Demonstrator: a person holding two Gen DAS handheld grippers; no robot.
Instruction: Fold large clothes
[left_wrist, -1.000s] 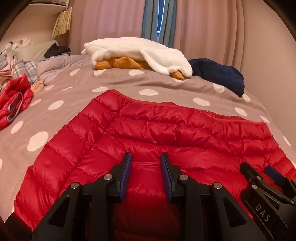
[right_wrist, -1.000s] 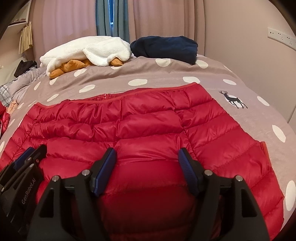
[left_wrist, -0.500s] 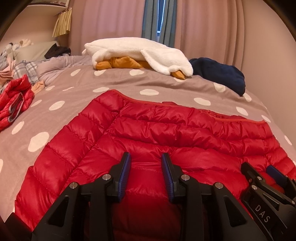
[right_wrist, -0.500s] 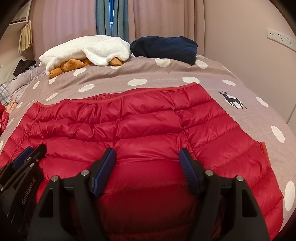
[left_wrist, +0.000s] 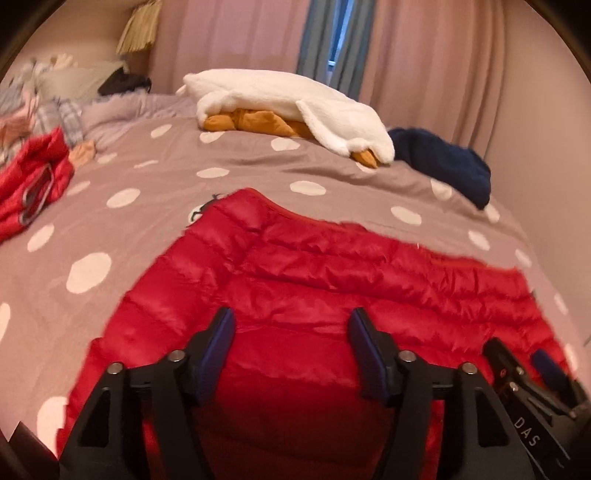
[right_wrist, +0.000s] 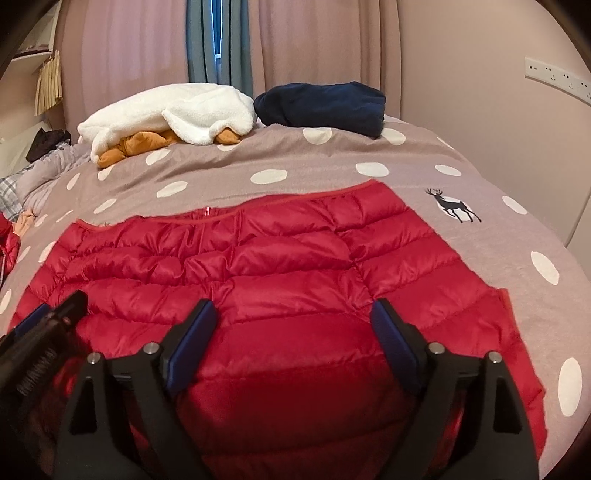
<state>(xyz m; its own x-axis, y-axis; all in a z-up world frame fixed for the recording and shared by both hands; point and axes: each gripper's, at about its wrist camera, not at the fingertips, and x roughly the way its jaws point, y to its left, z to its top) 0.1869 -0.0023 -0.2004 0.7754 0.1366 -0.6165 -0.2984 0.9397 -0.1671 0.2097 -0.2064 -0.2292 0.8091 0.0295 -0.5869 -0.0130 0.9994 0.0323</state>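
Right here at the near edge, the left gripper (left_wrist: 291, 350) hangs over the red puffer jacket (left_wrist: 332, 280) with its jaws spread wide and nothing between them, only quilted fabric showing in the gap. Just beside it, the right gripper (right_wrist: 293, 338) sits over the same jacket, jaws also wide apart and holding nothing. Whether the fingertips actually touch the fabric is hard to tell. The jacket lies spread flat on the polka-dot bedspread (right_wrist: 461, 266), shiny red, puffy horizontal quilting, a thin piped hem running along its far edge. Beyond that hem, a little deer print (right_wrist: 452, 205) marks the cover. Further back, a white fleece (right_wrist: 173, 110) is draped over something mustard-orange (right_wrist: 140, 146), with a navy garment (right_wrist: 325, 105) next to it, and pink curtains (right_wrist: 325, 40) behind.
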